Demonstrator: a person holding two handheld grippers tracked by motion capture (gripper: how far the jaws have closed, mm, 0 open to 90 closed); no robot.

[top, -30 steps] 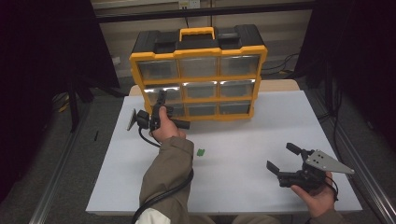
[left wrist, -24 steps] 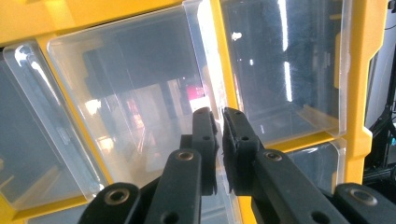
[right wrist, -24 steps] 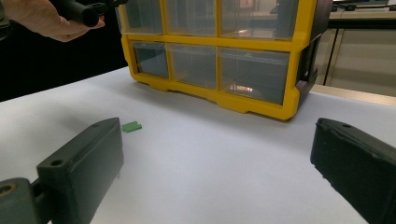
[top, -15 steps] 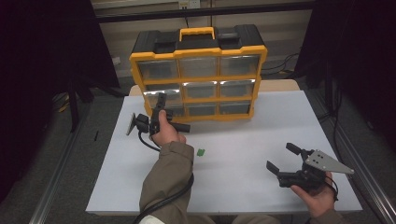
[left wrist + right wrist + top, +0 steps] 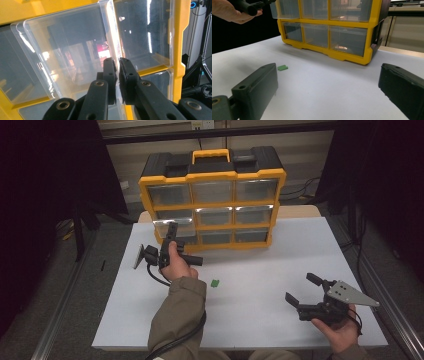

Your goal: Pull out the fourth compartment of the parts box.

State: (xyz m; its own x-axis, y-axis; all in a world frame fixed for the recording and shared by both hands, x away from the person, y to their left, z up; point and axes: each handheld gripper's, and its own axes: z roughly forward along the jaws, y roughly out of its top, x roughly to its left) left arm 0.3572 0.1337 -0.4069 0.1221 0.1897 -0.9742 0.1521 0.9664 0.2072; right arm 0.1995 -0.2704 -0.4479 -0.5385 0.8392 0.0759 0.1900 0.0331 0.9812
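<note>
While my left gripper (image 5: 117, 75) pinches the clear drawer (image 5: 173, 227), pulled partly out of the yellow organizer (image 5: 212, 202) at the table's far edge, transparent plastic, glossy, my right gripper (image 5: 302, 292) gapes wide, empty.

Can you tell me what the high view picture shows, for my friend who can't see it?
A person's left claw is shut on a clear drawer sticking out of a yellow organizer on a white table. The right claw waits open near the table's front, and a small green piece lies between them.
</note>
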